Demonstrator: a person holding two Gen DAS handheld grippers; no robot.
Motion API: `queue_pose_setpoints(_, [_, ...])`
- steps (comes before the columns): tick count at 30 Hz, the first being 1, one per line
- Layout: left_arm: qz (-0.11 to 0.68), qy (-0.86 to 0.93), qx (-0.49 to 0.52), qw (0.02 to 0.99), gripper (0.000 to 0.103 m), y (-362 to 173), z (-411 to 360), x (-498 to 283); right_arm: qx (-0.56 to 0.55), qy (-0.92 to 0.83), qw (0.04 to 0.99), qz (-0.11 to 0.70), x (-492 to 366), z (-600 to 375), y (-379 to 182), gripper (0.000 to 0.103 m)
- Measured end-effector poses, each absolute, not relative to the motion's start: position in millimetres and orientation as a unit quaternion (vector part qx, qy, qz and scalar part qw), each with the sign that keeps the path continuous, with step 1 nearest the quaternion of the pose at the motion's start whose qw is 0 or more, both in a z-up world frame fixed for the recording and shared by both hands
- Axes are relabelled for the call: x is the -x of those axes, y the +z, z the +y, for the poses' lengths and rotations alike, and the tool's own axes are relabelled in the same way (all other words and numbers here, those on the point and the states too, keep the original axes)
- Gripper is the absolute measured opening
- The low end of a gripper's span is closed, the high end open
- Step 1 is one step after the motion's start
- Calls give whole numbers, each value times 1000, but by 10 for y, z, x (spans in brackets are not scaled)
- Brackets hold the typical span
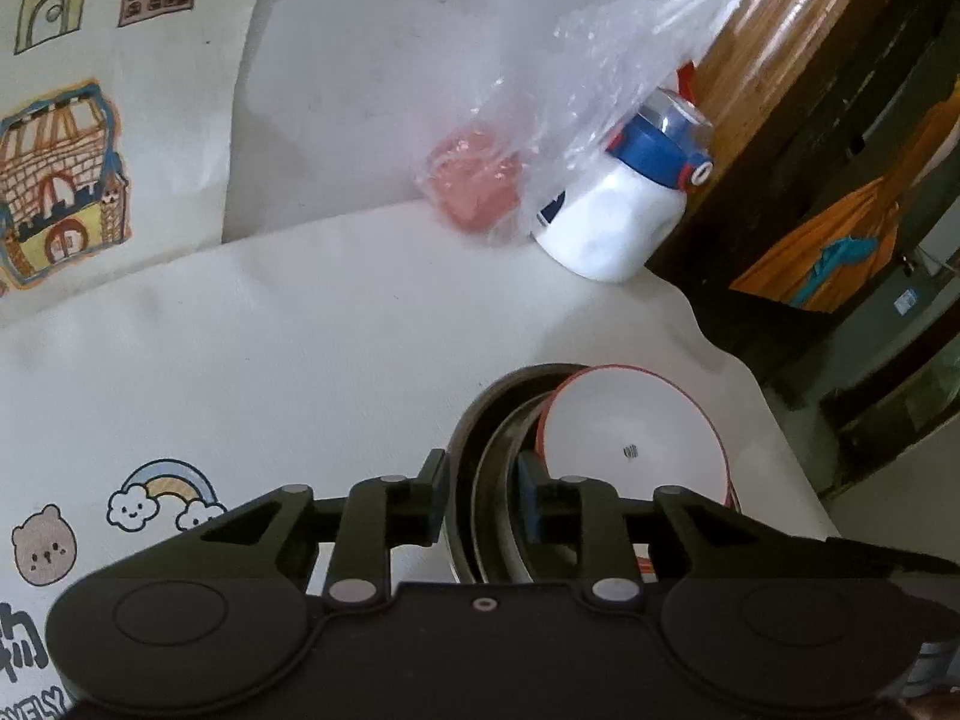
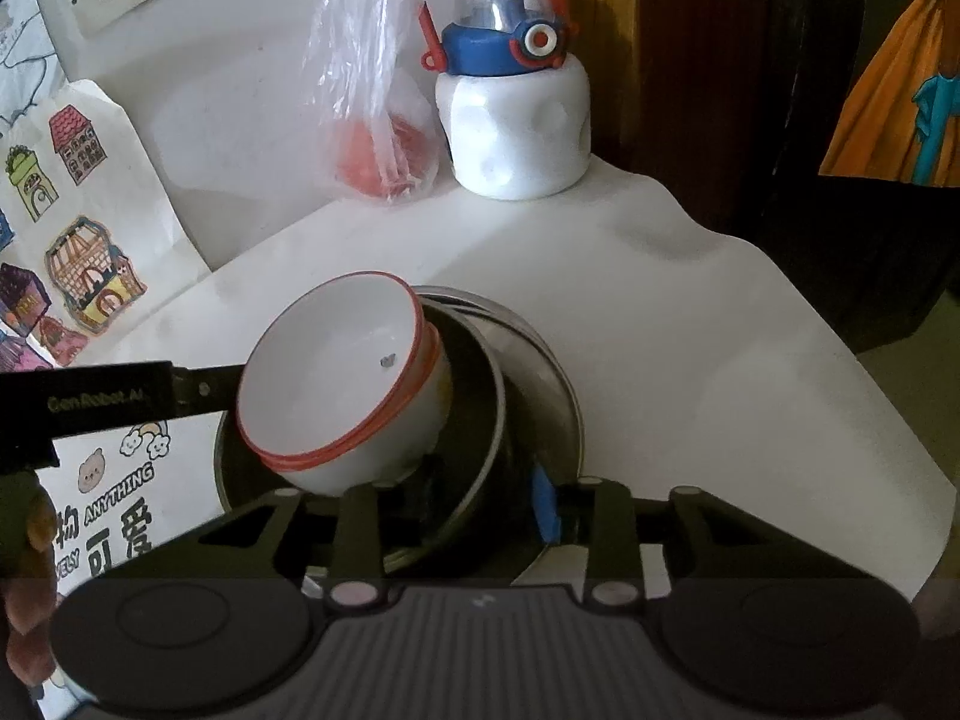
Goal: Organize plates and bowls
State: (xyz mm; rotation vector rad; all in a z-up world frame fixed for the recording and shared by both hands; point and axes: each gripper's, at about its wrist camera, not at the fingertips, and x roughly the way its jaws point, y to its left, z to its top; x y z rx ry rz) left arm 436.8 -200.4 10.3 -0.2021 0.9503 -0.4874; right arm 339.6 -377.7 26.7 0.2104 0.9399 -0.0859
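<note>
left gripper [image 1: 482, 495]: fingers pinching the rims of the nested steel bowls [image 1: 480, 480].
right gripper [image 2: 492, 507]: fingers clamped across the steel bowls' wall.
white bowls [image 2: 348, 384]: two, red-rimmed, stacked, tilted inside the steel bowls.
table [image 2: 690, 330]: white, bowls resting near its front edge.
behind: water bottle [image 2: 516, 114], plastic bag [image 2: 372, 120].

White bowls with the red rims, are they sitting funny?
Yes. The white bowls lean sideways inside the nested steel bowls, mouths tipped toward the left instead of sitting flat and centred.

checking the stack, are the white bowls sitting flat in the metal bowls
No, the white bowls lean tilted against the metal bowls.
</note>
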Motion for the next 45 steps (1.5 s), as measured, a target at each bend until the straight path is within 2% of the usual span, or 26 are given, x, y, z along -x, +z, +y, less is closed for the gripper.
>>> queue_pose_setpoints(5, [448,-231,94,859,28,131,-1983,-4340,-100,-47,888,447,-3369,-3806,296,43])
queue_pose_setpoints(8, [445,-231,95,860,30,153,-1969,-4312,-105,-47,889,444,-3348,-3827,321,44])
queue_pose_setpoints(11, [441,-231,94,862,33,197,-1956,-4270,-95,-62,893,436,-3296,-3833,361,56])
queue_pose_setpoints(12, [439,-233,94,863,34,218,-1951,-4251,-95,-63,893,435,-3276,-3845,372,56])
queue_pose_setpoints(13, [437,-233,94,863,37,237,-1948,-4233,-99,-64,894,433,-3254,-3862,378,56])
queue_pose_setpoints(16, [428,-243,100,865,55,312,-1931,-4156,-112,-64,897,422,-3182,-3907,412,63])
queue_pose_setpoints(18, [419,-247,96,868,55,381,-1938,-4083,-120,-58,900,414,-3127,-3923,450,71])
queue_pose_setpoints(27, [389,-257,87,880,62,673,-1860,-3781,-108,-46,920,373,-2821,-3784,724,80])
queue_pose_setpoints(36, [353,-252,82,898,75,974,-1578,-3379,-101,-43,934,339,-2407,-3607,1002,89])
queue_pose_setpoints(40, [334,-247,79,906,85,1058,-1409,-3143,-106,-39,940,322,-2164,-3510,1101,96])
queue_pose_setpoints(45, [309,-241,76,917,93,1107,-1166,-2838,-109,-35,945,307,-1871,-3374,1162,101])
